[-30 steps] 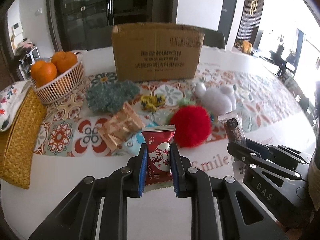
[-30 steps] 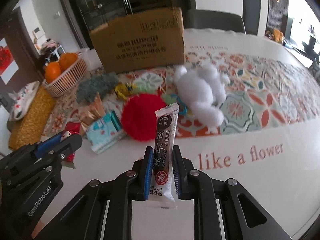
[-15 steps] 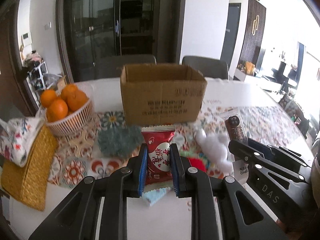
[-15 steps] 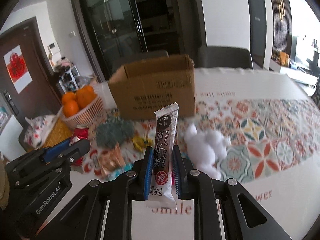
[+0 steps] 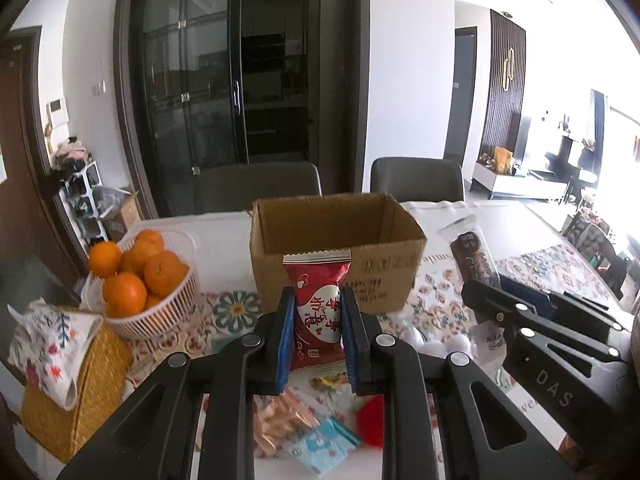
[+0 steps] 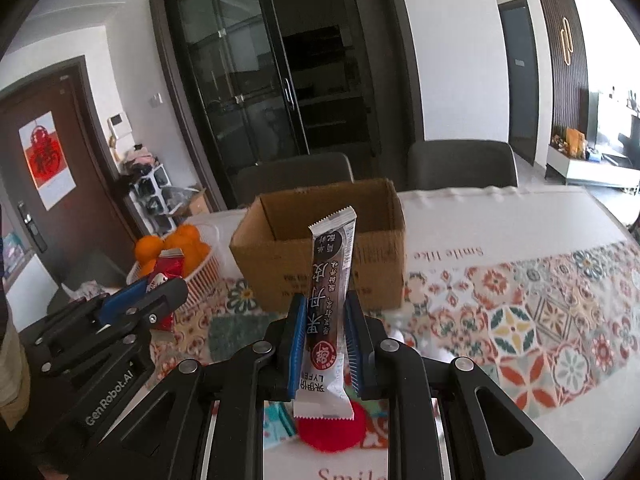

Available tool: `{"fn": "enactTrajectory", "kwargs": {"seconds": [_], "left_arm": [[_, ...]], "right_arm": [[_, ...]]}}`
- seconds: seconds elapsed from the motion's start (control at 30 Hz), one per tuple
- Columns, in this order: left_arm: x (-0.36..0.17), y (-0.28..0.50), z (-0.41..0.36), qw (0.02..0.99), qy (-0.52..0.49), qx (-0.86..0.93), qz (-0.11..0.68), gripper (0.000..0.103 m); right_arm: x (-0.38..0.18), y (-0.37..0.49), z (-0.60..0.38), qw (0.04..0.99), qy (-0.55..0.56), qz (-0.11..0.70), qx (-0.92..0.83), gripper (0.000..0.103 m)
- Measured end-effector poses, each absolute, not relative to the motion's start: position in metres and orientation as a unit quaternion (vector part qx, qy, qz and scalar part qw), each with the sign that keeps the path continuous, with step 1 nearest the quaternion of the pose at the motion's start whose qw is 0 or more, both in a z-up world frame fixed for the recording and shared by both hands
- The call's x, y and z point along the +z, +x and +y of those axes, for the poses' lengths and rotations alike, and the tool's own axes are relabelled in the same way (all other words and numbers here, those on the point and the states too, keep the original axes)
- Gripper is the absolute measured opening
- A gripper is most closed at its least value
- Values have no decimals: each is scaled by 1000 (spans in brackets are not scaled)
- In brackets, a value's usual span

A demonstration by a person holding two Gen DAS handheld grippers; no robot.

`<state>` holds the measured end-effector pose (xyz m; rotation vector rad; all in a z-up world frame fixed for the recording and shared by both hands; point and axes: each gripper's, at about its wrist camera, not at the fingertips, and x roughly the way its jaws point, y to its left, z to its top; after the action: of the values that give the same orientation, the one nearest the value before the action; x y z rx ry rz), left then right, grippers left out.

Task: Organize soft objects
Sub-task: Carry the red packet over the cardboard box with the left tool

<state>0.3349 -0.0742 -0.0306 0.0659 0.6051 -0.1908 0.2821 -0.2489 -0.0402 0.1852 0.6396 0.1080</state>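
Note:
My left gripper (image 5: 316, 312) is shut on a red snack packet (image 5: 318, 308), held upright above the table. My right gripper (image 6: 323, 320) is shut on a long dark-and-white snack bar packet (image 6: 330, 280), also upright. Both hang in front of an open cardboard box (image 5: 384, 264) whose inside looks empty. The right gripper with its bar (image 5: 476, 260) shows at the right of the left wrist view; the left gripper with its red packet (image 6: 166, 270) shows at the left of the right wrist view. Below lie a red pom-pom (image 6: 332, 432), a copper-coloured packet (image 5: 280, 412) and a light blue packet (image 5: 324, 444).
A white basket of oranges (image 5: 152, 312) stands left of the box, with a woven yellow box and floral cloth (image 5: 48, 336) nearer. A white plush toy (image 5: 424, 340) lies on the patterned tablecloth (image 6: 520, 320). Two grey chairs (image 5: 416, 180) stand behind the table.
Both grippers have risen from just above the table with their packets still held, so the box's open top now shows. The loose soft objects have dropped to the bottom of both views.

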Motion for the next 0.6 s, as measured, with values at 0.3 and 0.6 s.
{"fn": "enactTrajectory", "kwargs": {"seconds": [0.3, 0.6], "left_arm": [[-26, 377, -75, 947, 29, -100, 305, 22], [-20, 420, -85, 940, 39, -107, 322, 22]], "right_arm": [[-22, 325, -253, 944, 88, 311, 67, 15], [-24, 373, -264, 931, 88, 347, 75, 15]]}}
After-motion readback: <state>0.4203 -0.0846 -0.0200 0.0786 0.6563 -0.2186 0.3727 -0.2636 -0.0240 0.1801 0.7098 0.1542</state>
